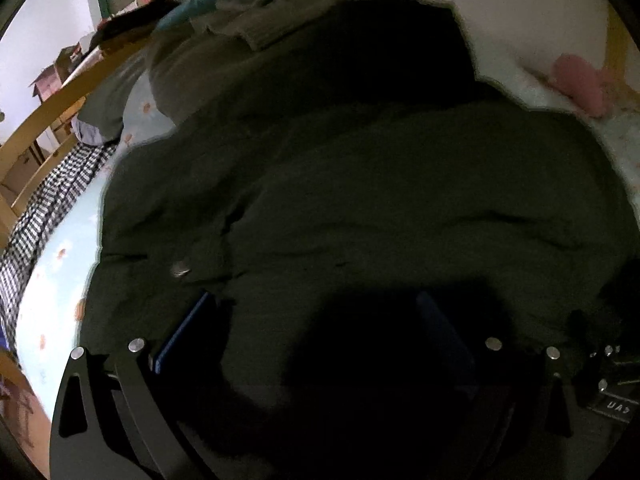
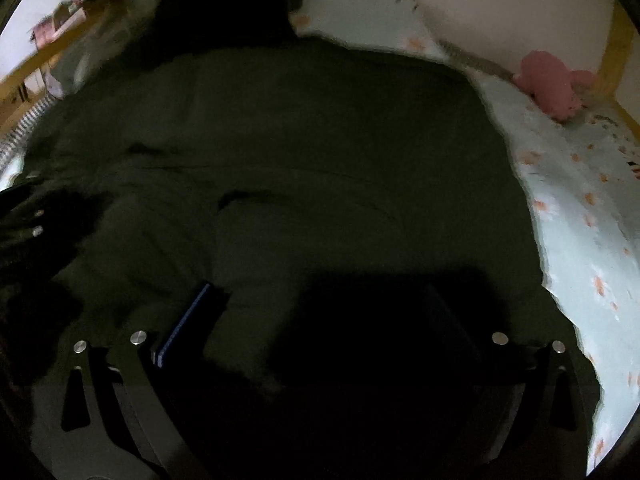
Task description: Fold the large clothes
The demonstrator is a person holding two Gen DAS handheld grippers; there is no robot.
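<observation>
A large dark olive-green garment (image 1: 360,184) lies spread over a bed and fills most of both views (image 2: 288,152). My left gripper (image 1: 316,300) hovers just over its near part with the blue-padded fingers (image 1: 188,328) wide apart and nothing between them. My right gripper (image 2: 320,292) is also open, low over the garment's near edge, its left pad (image 2: 184,324) lit and the right one in shadow. The left gripper's side shows at the left edge of the right wrist view (image 2: 28,220). A metal snap (image 1: 180,270) shows on the cloth.
The bed has a pale floral sheet (image 2: 580,208) and a wooden frame (image 1: 48,112). A pink plush toy (image 2: 548,84) lies by the wall at the right. Grey and teal clothes (image 1: 256,12) are piled at the far end. A checked cloth (image 1: 44,208) hangs on the left.
</observation>
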